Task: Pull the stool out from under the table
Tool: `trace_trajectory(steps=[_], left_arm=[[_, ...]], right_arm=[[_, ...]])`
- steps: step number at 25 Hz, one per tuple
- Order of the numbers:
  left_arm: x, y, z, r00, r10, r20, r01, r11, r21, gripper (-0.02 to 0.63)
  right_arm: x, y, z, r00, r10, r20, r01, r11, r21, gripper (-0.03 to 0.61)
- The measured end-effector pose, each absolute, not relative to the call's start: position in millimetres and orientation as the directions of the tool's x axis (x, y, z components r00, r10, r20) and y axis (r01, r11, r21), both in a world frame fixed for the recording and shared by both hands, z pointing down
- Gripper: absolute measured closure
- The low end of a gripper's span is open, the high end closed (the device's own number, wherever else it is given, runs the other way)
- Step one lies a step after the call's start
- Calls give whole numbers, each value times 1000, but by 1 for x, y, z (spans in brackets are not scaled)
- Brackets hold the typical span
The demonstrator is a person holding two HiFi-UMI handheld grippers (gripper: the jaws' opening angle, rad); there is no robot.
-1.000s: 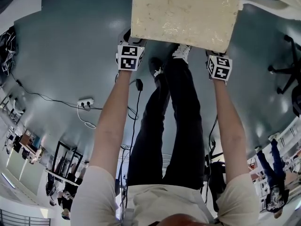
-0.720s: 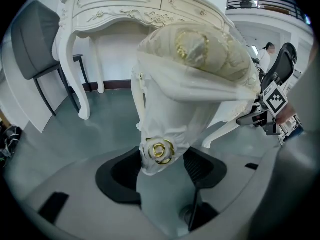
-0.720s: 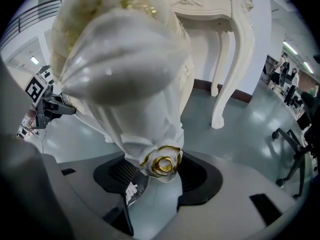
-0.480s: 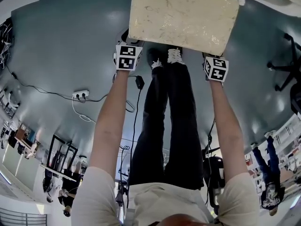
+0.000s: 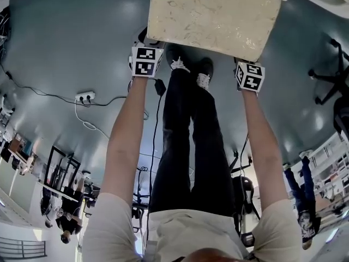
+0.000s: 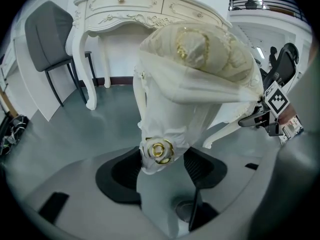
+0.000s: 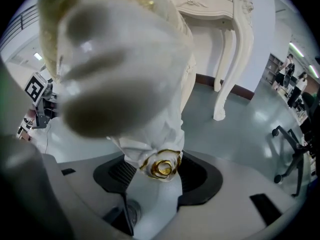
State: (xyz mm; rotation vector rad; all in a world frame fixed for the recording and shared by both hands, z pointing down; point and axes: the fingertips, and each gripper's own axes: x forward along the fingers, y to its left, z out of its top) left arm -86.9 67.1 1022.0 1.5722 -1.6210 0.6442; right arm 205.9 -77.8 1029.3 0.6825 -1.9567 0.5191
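Note:
The stool has a cream cushioned seat [image 5: 212, 18] and white carved legs with gold rosettes. In the head view it sits at the top, just beyond my shoes. My left gripper [image 5: 145, 60] is at the seat's near left corner, and my right gripper [image 5: 250, 76] at its near right corner. In the left gripper view, the left gripper [image 6: 160, 160] is shut on the stool's leg top [image 6: 159, 151], with the black pads on either side. My right gripper [image 7: 157, 168] clamps the other rosette corner [image 7: 161, 166] the same way. The white ornate table [image 6: 140, 9] stands behind the stool.
A power strip [image 5: 84, 97] and cables lie on the grey floor to the left. A black office chair [image 5: 332, 75] stands at the right. A grey chair [image 6: 50, 39] stands beside the table. The table's curved leg [image 7: 225, 74] is behind the stool.
The stool and both grippers have moved back over the floor, away from the table. My feet have stepped, and the power strip has slid up and left in the view.

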Motion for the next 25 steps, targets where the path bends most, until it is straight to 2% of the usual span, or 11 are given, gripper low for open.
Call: trace_trajectory(steps=[7,10,14,21,25], left_arm=[[-76,92,1019,22,-558,830,-978,159,132,341],[-73,104,1009,-9,-543,840,-974,196,116,373],[-47,119,996,39,-507,861,-982,140,126,373],[-24,135,939,28,-507,862,-954,243,174,373],[-17,133,902,32,-515,857,-956,235,177,373]], right_arm=[[211,-64,1031,-394,-175,902,-613,781,-117,301],[219,-61,1022,-396,-152,906,-640,753,-153,302],[233,-57,999,-411,-156,898,-670,720,-182,302],[261,-20,943,-405,-102,908,-648,733,-207,302],[268,-3,912,-413,-86,907,-650,726,-227,302]])
